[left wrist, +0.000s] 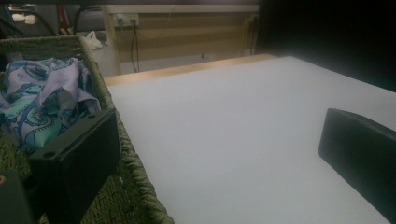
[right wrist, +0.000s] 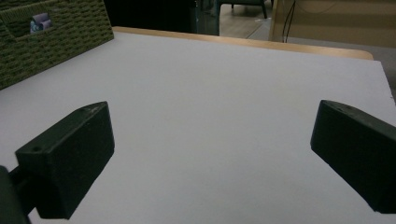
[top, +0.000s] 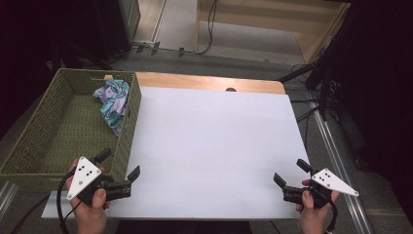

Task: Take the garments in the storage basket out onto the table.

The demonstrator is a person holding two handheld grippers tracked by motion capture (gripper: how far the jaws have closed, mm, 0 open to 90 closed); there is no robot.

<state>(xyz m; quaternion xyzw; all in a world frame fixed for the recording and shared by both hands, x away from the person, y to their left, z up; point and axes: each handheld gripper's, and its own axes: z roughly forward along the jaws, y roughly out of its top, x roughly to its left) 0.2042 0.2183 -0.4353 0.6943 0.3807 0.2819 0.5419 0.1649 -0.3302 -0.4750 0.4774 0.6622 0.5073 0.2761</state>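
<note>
A green woven basket [top: 29, 146] stands on the table's left side, with a crumpled purple and teal patterned cloth [top: 113, 103] lying in its far right corner. My left gripper [top: 118, 163] is open and straddles the basket's near right wall: one jaw is inside the basket, the other over the white mat. The left gripper view shows the cloth [left wrist: 42, 100] past the inner jaw and the basket wall [left wrist: 135, 172] between the jaws. At the near right, my right gripper [top: 291, 172] stands open over the mat, nothing between its jaws.
A white mat [top: 209, 146] covers most of the wooden table [top: 204, 81]. The right gripper view shows the basket's side [right wrist: 56, 37] at far left across the mat [right wrist: 210, 116]. Cables and dark stands lie on the floor beyond and to the right.
</note>
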